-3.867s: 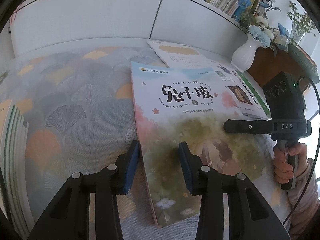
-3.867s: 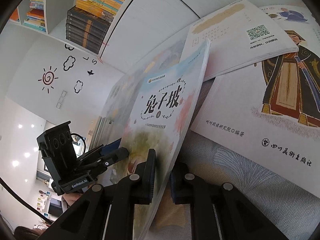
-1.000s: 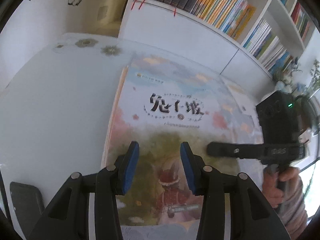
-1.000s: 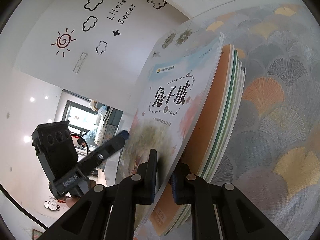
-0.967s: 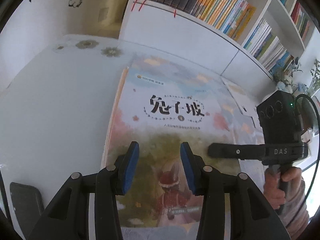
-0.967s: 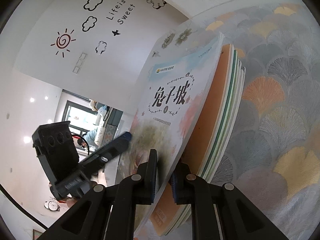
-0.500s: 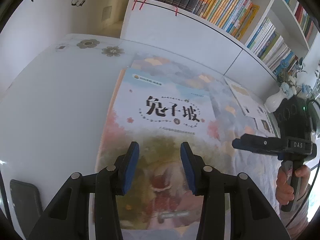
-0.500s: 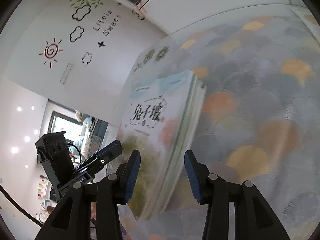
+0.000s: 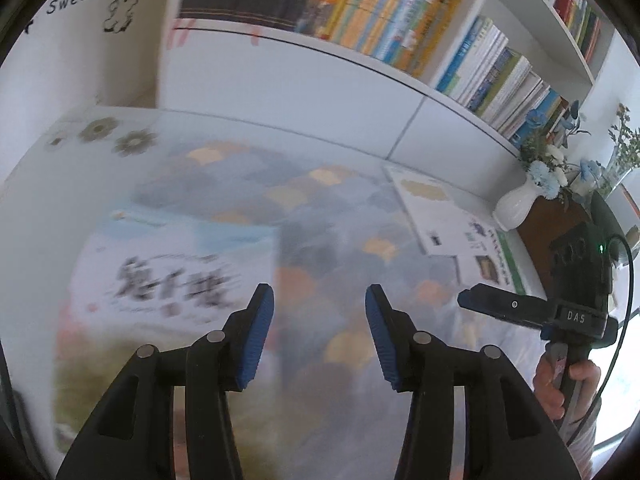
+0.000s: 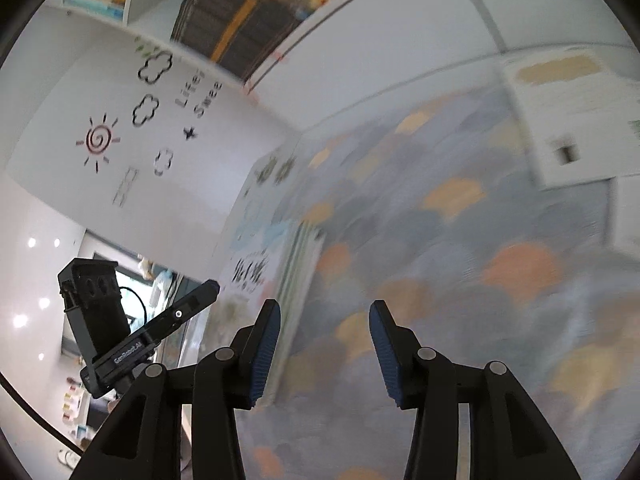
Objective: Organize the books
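The pastel picture book (image 9: 172, 280) lies flat on top of a stack of thin books at the table's left; it also shows, blurred, in the right wrist view (image 10: 260, 268). My left gripper (image 9: 320, 336) is open and empty, hovering just right of that stack. My right gripper (image 10: 324, 340) is open and empty over the patterned cloth; it also shows in the left wrist view (image 9: 520, 308). Two white books (image 9: 440, 212) lie overlapping at the table's far right, seen also in the right wrist view (image 10: 568, 116).
A fan-patterned cloth (image 9: 328, 216) covers the table. A white vase of flowers (image 9: 516, 208) stands at the far right on a wooden stand. White cabinets and filled bookshelves (image 9: 380, 12) run along the back.
The right gripper has let go of the picture book, now lying on the stack, and opened. Both grippers have swung right, away from the stack, towards the white books.
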`<state>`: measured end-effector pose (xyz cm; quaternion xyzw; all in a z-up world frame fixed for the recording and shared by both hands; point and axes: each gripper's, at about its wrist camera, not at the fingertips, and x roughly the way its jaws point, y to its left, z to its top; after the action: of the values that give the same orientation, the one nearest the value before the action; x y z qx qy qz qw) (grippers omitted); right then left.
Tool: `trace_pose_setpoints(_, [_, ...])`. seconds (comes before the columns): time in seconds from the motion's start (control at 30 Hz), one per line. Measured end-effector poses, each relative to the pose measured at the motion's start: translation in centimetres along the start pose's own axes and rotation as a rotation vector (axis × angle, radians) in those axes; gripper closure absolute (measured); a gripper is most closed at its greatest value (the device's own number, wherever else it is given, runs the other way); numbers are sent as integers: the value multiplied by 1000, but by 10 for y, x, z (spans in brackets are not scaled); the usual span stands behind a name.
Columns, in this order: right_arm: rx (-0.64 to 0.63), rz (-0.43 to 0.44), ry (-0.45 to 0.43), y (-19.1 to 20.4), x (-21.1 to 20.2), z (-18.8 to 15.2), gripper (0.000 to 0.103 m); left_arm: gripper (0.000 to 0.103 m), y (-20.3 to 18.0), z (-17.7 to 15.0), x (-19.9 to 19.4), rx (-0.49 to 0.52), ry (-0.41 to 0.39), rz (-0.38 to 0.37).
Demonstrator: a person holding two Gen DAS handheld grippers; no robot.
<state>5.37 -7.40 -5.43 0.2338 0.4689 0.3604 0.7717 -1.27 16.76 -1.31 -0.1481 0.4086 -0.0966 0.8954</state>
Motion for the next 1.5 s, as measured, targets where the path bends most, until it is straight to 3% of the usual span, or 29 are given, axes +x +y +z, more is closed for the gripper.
trace_pose_setpoints(0.27, [129, -54, -146, -95, -66, 24, 55, 58, -90, 7, 79, 112, 84, 23])
trace_pose_setpoints(0.4, [140, -138, -207, -139, -95, 35, 55, 58, -133, 0, 123, 176, 150, -19])
trace_pose_setpoints(0.5, [181, -155, -220, -164, -106, 44, 55, 58, -157, 3, 154, 214, 168, -19])
trace_pose_setpoints(0.67, [150, -269, -250, -180, -115, 64, 55, 58, -171, 20, 191, 184, 149, -41])
trace_pose_setpoints(0.87, [183, -275, -220, -206, -101, 84, 56, 58, -189, 29, 222, 263, 92, 11])
trace_pose_setpoints(0.93, [163, -281, -221, -207, -97, 92, 55, 58, -187, 36, 235, 274, 108, 48])
trace_pose_setpoints(1.0, [160, -262, -213, -210, -92, 97, 55, 57, -181, 39, 246, 251, 148, 37])
trace_pose_setpoints(1.1, [181, -203, -206, -212, -83, 102, 54, 56, -175, 42, 249, 213, 144, -15])
trace_pose_setpoints(1.23, [185, -220, -204, -205, -81, 98, 53, 56, -174, 35, 239, 246, 165, -13])
trace_pose_setpoints(1.5, [170, -162, -125, -168, -88, 34, 53, 56, -153, -12, 179, 269, 199, -19])
